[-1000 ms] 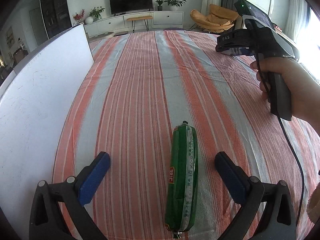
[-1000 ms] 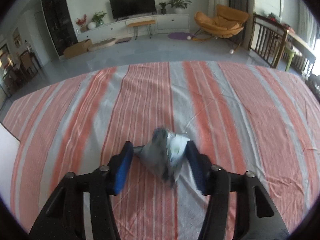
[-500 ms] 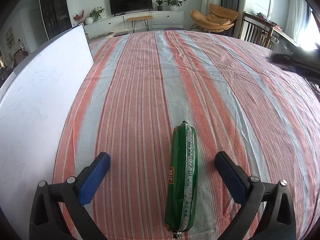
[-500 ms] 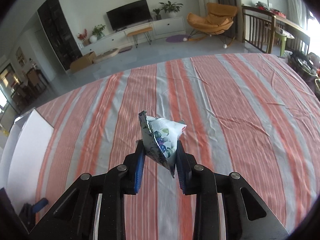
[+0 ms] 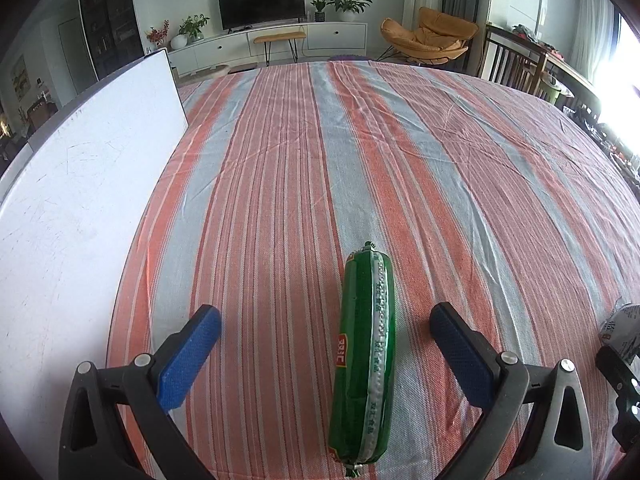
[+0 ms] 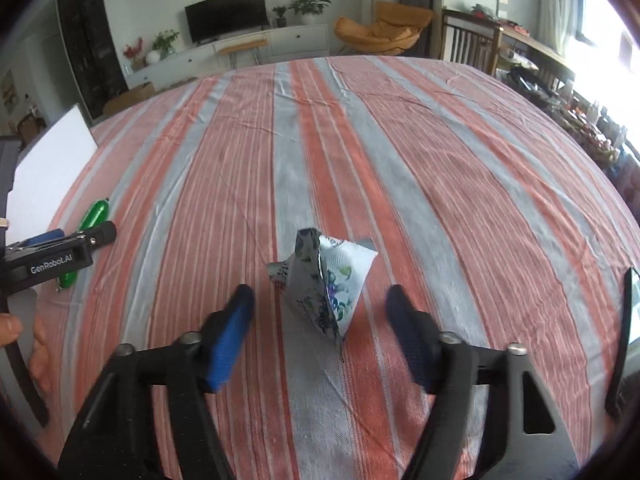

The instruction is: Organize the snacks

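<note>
A green sausage-shaped snack pack (image 5: pixel 364 356) lies lengthwise on the striped cloth between the open fingers of my left gripper (image 5: pixel 324 332), untouched. It also shows at the left of the right wrist view (image 6: pixel 90 220). A small silver packet with a blueberry print (image 6: pixel 326 280) sits on the cloth between the wide-open fingers of my right gripper (image 6: pixel 320 312), free of both pads. That packet shows at the right edge of the left wrist view (image 5: pixel 622 330).
A white board (image 5: pixel 80 208) stands along the left side of the table. The orange and grey striped cloth (image 5: pixel 360 140) covers the whole table. The left gripper body (image 6: pixel 48 264) and a hand appear at the left of the right wrist view.
My right gripper carried the blueberry packet back toward me and down, then opened and let it go on the cloth. The left gripper and green pack have not moved.
</note>
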A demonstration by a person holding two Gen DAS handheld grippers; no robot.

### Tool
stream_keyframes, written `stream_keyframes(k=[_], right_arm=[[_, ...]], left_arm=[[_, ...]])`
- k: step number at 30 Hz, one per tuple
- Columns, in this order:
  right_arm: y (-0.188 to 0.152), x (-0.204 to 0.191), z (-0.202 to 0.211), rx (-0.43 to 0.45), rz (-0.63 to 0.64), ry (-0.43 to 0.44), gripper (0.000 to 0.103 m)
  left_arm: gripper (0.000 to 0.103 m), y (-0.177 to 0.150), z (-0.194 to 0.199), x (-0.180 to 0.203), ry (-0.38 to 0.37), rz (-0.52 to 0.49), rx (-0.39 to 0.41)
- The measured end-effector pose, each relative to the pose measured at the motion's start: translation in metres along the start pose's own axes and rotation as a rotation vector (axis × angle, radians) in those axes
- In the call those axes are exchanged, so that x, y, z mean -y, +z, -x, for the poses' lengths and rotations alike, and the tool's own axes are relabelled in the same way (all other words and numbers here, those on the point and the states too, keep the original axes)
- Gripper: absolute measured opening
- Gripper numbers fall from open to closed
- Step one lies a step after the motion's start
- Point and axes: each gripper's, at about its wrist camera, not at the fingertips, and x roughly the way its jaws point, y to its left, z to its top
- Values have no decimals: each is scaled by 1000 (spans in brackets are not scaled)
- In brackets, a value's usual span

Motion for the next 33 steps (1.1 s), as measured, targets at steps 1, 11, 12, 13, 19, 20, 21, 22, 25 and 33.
stream_keyframes(k=[1, 11, 12, 13, 19, 20, 21, 22, 25, 33], right_arm=[[1, -3, -1, -3, 15, -12, 79], [-3, -3, -3, -7, 5, -9, 84], [-3, -3, -3, -9, 6, -8, 85], [-2, -3, -4, -14, 11, -2, 86], [12, -2, -11, -142, 62, 40, 90], [15, -2, -12, -171, 69, 44, 90], [17, -1, -13, -196, 75, 47, 90], [19, -1, -14, -219, 79, 49, 90], [21, -1, -16, -270, 93, 57, 90], [4, 3, -5, -187, 91, 58, 91]], left_arm=[[103, 0, 0, 0, 0, 0, 0], [103, 0, 1, 1, 1, 0, 0], [103, 0, 1, 1, 1, 0, 0], [103, 0, 1, 1, 1, 0, 0], [103, 0, 1, 1, 1, -1, 0], [103, 0, 1, 1, 1, -1, 0], [103, 0, 0, 1, 1, -1, 0], [103, 0, 1, 1, 1, -1, 0], [103, 0, 0, 1, 1, -1, 0], [103, 0, 0, 1, 1, -1, 0]])
